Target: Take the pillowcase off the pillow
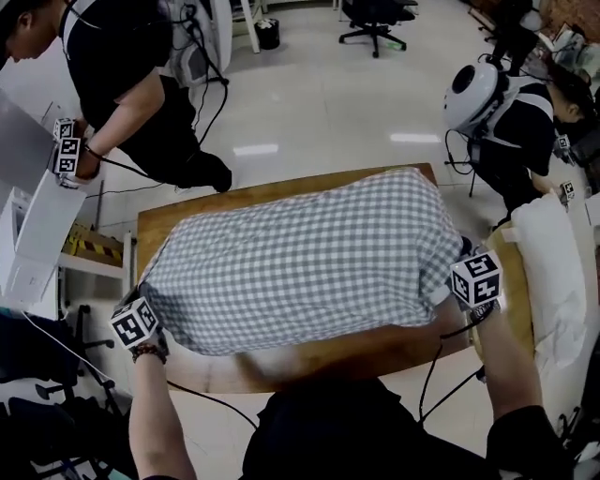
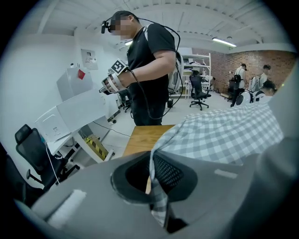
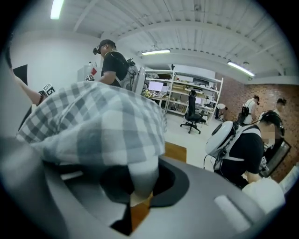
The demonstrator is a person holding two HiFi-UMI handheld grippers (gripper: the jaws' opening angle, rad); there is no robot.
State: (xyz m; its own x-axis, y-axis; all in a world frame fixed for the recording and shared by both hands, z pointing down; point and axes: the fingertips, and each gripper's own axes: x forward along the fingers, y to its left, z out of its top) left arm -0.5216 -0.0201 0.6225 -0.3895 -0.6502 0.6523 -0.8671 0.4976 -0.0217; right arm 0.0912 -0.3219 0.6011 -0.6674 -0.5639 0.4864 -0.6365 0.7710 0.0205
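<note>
The grey-and-white checked pillowcase (image 1: 309,262) lies puffed up across the wooden table (image 1: 309,361), and the pillow inside it is hidden. My left gripper (image 1: 150,298) is at the case's near left corner, shut on a pinch of checked cloth (image 2: 159,200). My right gripper (image 1: 448,281) is at the case's right end, shut on a fold of the fabric (image 3: 138,179). In the left gripper view the case (image 2: 224,135) stretches away to the right over the table (image 2: 140,137). In the right gripper view the case (image 3: 93,126) bulges up above the jaws.
A person in black (image 1: 141,94) stands beyond the table's far left corner, handling white boxes (image 1: 37,234). Another person with a white helmet (image 1: 497,103) crouches at the far right. A bare white pillow (image 1: 553,281) lies to the right. An office chair (image 1: 375,23) stands far back.
</note>
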